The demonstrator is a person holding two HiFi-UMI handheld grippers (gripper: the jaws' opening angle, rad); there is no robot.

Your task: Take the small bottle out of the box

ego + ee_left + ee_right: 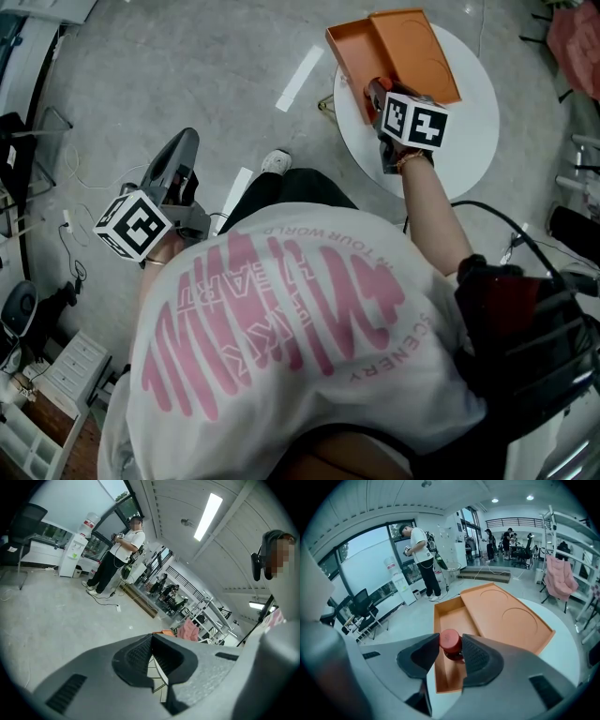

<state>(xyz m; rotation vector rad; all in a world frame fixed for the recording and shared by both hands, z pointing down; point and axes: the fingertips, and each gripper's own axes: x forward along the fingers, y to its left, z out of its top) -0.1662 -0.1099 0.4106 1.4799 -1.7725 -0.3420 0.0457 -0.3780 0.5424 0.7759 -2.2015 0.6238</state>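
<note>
A small bottle point(451, 645) with a red cap sits between the pads of my right gripper point(451, 641), which is shut on it. It hangs over the near end of the open orange box point(452, 616); whether it touches the box floor I cannot tell. In the head view the right gripper point(380, 94) is at the box point(349, 54) on the round white table point(478, 131), and the bottle is hidden there. My left gripper point(178, 164) is held low over the floor, far from the table. Its jaws point(152, 637) meet at the tips and hold nothing.
The box's orange lid point(506, 616), with two round hollows, lies flat beside the box on the table. A person stands near a water dispenser point(396, 581) at the back. Cables run across the floor point(66, 225) at left, and black equipment point(534, 328) is at right.
</note>
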